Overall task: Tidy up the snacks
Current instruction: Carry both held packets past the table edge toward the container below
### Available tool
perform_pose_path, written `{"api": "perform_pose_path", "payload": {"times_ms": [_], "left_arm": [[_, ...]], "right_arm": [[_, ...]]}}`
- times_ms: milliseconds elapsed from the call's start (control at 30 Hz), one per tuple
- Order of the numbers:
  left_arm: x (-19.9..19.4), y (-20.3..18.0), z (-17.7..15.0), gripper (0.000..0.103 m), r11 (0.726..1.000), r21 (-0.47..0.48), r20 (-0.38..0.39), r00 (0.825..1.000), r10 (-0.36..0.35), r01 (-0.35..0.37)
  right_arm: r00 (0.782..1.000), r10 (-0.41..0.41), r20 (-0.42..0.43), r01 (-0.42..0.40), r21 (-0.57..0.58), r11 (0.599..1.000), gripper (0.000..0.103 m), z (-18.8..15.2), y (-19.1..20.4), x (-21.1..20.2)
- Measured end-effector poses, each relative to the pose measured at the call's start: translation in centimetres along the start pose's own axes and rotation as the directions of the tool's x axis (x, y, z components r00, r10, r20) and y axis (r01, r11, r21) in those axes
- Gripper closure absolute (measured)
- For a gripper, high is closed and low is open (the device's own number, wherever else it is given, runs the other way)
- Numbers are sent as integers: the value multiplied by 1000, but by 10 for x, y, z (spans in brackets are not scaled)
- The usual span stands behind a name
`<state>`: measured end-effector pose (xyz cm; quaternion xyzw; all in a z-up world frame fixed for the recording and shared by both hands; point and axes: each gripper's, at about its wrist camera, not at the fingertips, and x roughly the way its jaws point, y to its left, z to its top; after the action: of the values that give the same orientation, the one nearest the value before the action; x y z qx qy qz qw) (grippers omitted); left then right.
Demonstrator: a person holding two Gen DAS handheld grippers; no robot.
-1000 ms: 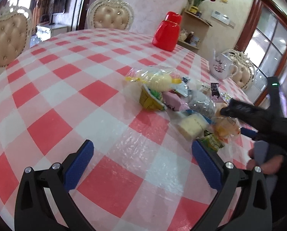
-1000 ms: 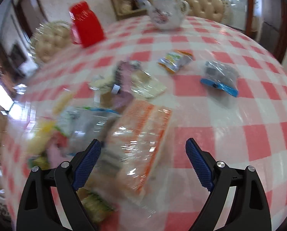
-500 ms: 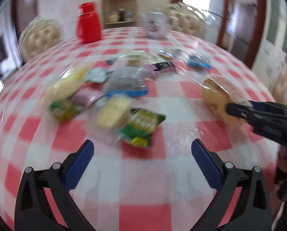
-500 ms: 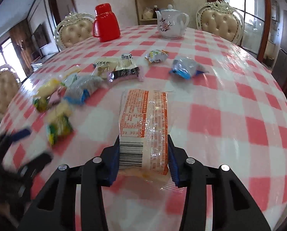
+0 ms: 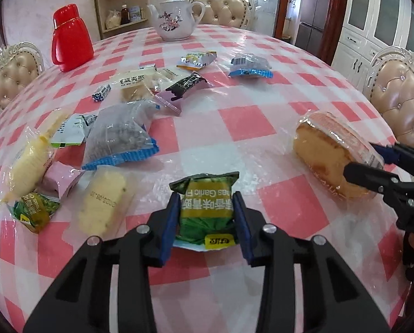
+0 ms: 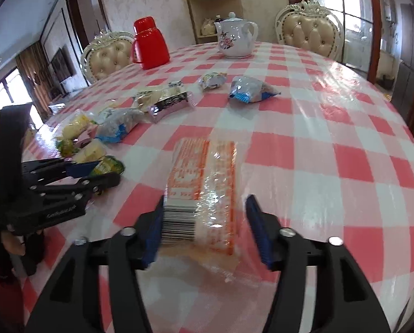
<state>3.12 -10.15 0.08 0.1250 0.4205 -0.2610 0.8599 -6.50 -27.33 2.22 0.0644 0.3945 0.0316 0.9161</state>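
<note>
My left gripper [image 5: 205,222] is shut on a green garlic-peas packet [image 5: 206,211] low over the red-and-white checked table [image 5: 245,119]. My right gripper [image 6: 207,229] straddles a wrapped sponge cake with orange print [image 6: 204,188] that lies on the cloth; its left pad touches the wrapper, and its right pad [image 6: 258,231] stands apart from it. The cake also shows at the right of the left wrist view [image 5: 329,156]. Several more snack packets [image 5: 118,136] lie scattered across the middle and left.
A red thermos jug [image 5: 71,37] and a white floral teapot [image 5: 175,19] stand at the far side. Cream tufted chairs [image 5: 404,102] ring the table. The table edge curves close on the right. The left gripper appears at the left of the right wrist view [image 6: 76,174].
My left gripper has closed on the green peas packet. My right gripper has opened from its tight grip on the cake, which now rests on the table.
</note>
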Motion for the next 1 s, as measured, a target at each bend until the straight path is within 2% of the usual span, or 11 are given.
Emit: {"api": "perform_pose_path", "payload": {"times_ms": [33, 67, 167, 233, 267, 300, 467, 533, 667, 733, 1000], "left_arm": [[2, 0, 1, 52, 1000, -7, -6, 1000, 11, -11], [2, 1, 1, 39, 1000, -14, -10, 1000, 24, -24], [5, 2, 3, 36, 996, -47, -26, 997, 70, -71], [6, 1, 2, 38, 993, -71, -29, 996, 89, -91], [5, -2, 2, 50, 993, -70, -23, 996, 91, -92], [3, -4, 0, 59, 994, -65, -18, 996, 91, -92], [-14, -12, -9, 62, 991, -91, 46, 993, 105, -100], [-24, -9, -17, 62, 985, -156, 71, 994, 85, -73], [-48, -8, -33, 62, 963, -259, 126, 986, 109, -73], [-58, -12, -40, 62, 958, -276, 142, 983, 117, -74], [-81, -30, -74, 62, 945, -311, 111, 984, 139, -98]], "right_arm": [[1000, -9, -10, 9, -10, 1000, 36, 2, 2, 4], [1000, -14, -23, 13, -24, 1000, 35, 5, 5, 9], [995, -65, -75, 59, -73, 996, 29, 10, 15, 26], [990, -83, -117, 73, -88, 993, 31, 9, 17, 35], [991, -73, -110, 64, -82, 995, 37, 9, 15, 34], [993, -66, -94, 59, -68, 996, 51, 8, 13, 30], [998, -61, 10, 62, -25, 998, 56, 5, 6, 8], [999, -33, 6, 33, 4, 999, 56, 1, 5, 2], [1000, -3, 7, 3, 20, 1000, 56, -13, 13, -10], [1000, 2, 6, -2, 16, 1000, 56, -16, 18, -16], [1000, 10, 10, -10, -38, 999, 56, -33, 43, -39]]}}
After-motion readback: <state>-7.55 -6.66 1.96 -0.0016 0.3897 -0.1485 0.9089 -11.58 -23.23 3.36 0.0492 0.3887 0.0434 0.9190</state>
